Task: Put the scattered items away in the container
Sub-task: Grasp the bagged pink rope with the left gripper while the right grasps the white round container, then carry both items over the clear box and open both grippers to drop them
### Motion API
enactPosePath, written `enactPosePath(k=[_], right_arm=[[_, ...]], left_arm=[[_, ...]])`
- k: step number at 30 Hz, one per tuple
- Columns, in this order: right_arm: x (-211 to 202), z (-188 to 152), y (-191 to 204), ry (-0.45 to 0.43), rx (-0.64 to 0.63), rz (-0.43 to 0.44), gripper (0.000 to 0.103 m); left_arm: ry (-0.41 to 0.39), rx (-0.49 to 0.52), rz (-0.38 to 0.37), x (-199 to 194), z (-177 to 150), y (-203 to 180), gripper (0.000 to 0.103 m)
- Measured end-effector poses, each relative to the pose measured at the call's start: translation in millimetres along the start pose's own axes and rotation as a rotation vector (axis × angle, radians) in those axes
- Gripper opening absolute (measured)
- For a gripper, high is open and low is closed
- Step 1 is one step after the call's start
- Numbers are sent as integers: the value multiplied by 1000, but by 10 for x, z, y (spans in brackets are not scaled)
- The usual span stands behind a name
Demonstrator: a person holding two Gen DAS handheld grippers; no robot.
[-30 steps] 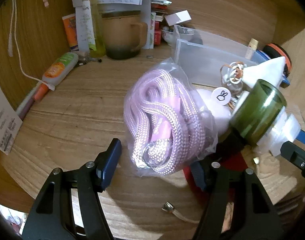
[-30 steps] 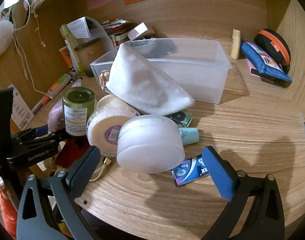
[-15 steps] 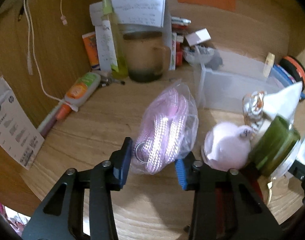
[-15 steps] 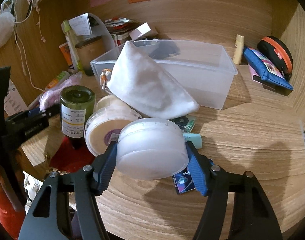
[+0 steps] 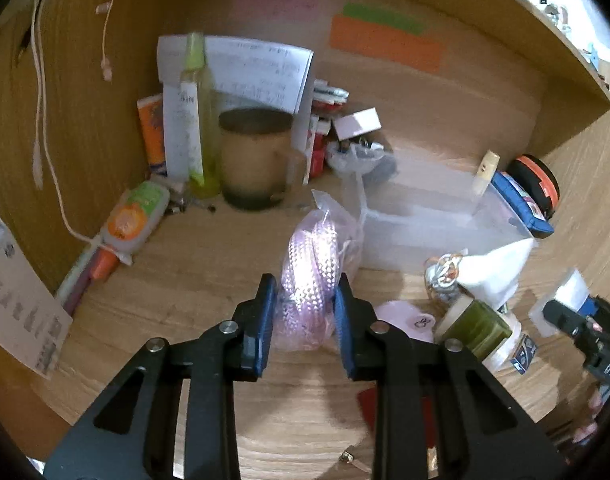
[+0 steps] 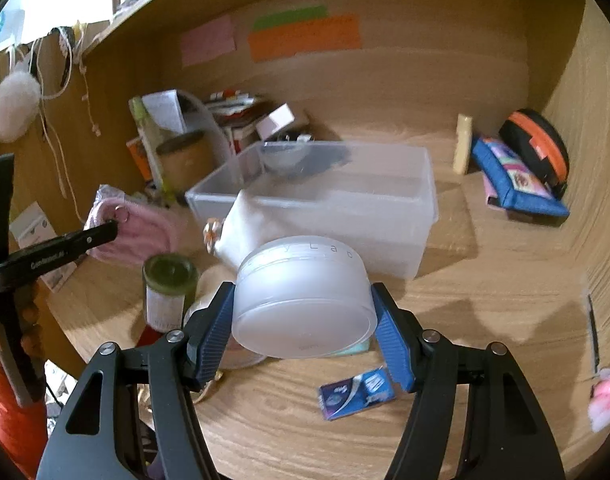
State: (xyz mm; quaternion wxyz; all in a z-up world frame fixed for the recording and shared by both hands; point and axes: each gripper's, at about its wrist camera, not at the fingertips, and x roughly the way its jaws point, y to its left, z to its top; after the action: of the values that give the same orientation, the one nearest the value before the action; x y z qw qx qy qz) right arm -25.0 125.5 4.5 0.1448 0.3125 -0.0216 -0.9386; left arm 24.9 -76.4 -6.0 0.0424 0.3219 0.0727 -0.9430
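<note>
While my left gripper is clamped on the bagged pink rope, lifted clear of the desk, my right gripper squeezes the frosted round tub from both sides. Just beyond the tub I see a white cloth leaning against the clear container, which sits further back.

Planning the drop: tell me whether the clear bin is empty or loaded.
Apparently empty: the clear bin has no lid, and its frosted walls show nothing inside, though blur hides detail.
</note>
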Motion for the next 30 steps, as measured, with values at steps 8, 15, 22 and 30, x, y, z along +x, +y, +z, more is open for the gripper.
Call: enactPosePath(k=[8,15,22,30], right_arm=[[-92,237,-60,-51,-11,-1,63],[-117,449,-142,-85,-11,13,63],[-114,659,-162,-113,-33,9,63],[-61,861,-254,-130,-37,-3,63]], left_arm=[[-32,6,-25,-115,186,-40,27],[-114,34,-44,-328,437,-177,24],[-124,74,-89,-270,643,-389,21],[-144,94,-133,-205,902,-580,20]])
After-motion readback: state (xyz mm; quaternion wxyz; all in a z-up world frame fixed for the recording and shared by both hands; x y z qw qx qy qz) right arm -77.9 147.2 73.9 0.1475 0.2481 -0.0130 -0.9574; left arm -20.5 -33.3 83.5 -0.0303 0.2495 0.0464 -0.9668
